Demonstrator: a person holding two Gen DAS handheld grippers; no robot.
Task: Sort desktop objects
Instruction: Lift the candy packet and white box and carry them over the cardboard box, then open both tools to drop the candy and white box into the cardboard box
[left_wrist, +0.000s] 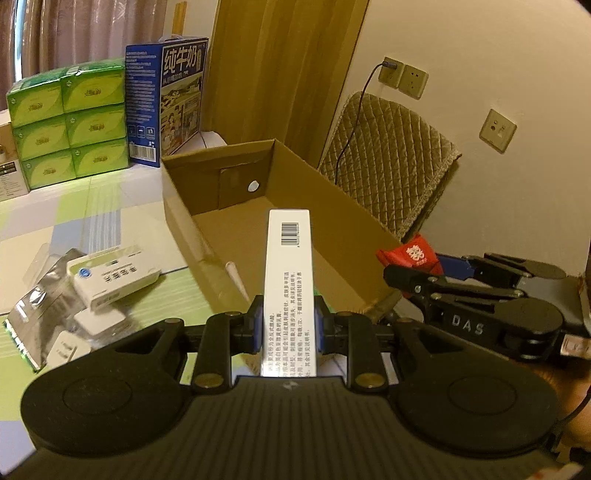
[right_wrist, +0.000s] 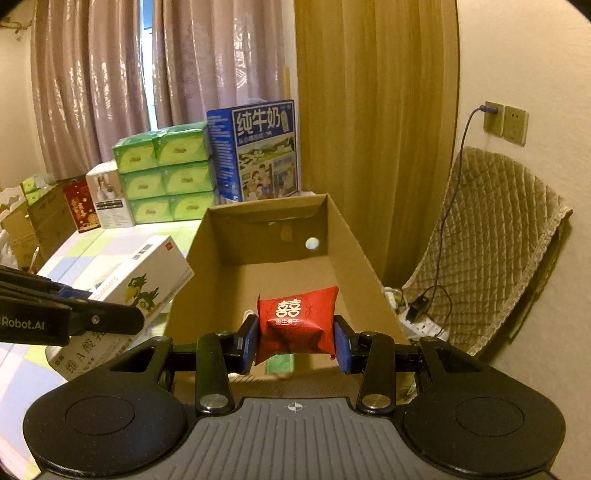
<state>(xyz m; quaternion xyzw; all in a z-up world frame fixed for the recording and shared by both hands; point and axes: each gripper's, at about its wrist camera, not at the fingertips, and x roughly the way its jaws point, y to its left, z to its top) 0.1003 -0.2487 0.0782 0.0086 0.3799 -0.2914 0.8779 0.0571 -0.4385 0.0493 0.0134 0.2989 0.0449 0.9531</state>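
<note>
My left gripper (left_wrist: 289, 328) is shut on a long white box (left_wrist: 290, 280) with a barcode and holds it over the near end of the open cardboard box (left_wrist: 295, 166). My right gripper (right_wrist: 295, 341) is shut on a red packet (right_wrist: 297, 321) with white characters, above the near end of the same cardboard box (right_wrist: 343, 236). The right gripper with the red packet (left_wrist: 410, 254) also shows at the right of the left wrist view. The left gripper's finger (right_wrist: 74, 317) shows at the left of the right wrist view.
Small white and green boxes (left_wrist: 110, 277) and foil packs (left_wrist: 33, 302) lie on the checked table at the left. Stacked green tissue packs (left_wrist: 70, 122) and a blue milk carton (left_wrist: 166, 99) stand behind. A white box with a bird picture (right_wrist: 140, 280) leans against the cardboard box. A quilted chair (right_wrist: 491, 236) stands at the right.
</note>
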